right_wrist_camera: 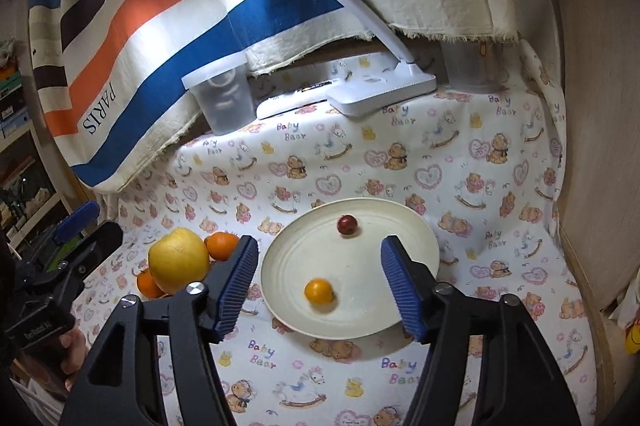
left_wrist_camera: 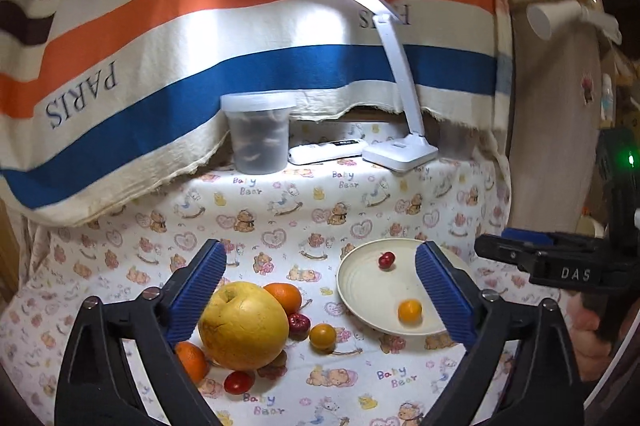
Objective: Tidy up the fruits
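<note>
Both grippers were spread wide and empty: left gripper (left_wrist_camera: pixel 320 290) above the fruit pile, right gripper (right_wrist_camera: pixel 320 284) above the cream plate (right_wrist_camera: pixel 420 226). Plate held one small orange fruit (right_wrist_camera: pixel 319 291) near and one dark red fruit (right_wrist_camera: pixel 347 224) far. Left of the plate, the large yellow pomelo (left_wrist_camera: pixel 243 324) touched two oranges (left_wrist_camera: pixel 283 296); small red and yellow fruits lay beside it. Risk, judged: nudging the pomelo would scatter its round neighbours; fruit already plated could roll when another lands.

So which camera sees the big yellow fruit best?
The left wrist view: the big yellow fruit sits close and whole between the open fingers. The right wrist view shows it smaller, off to the side.
</note>
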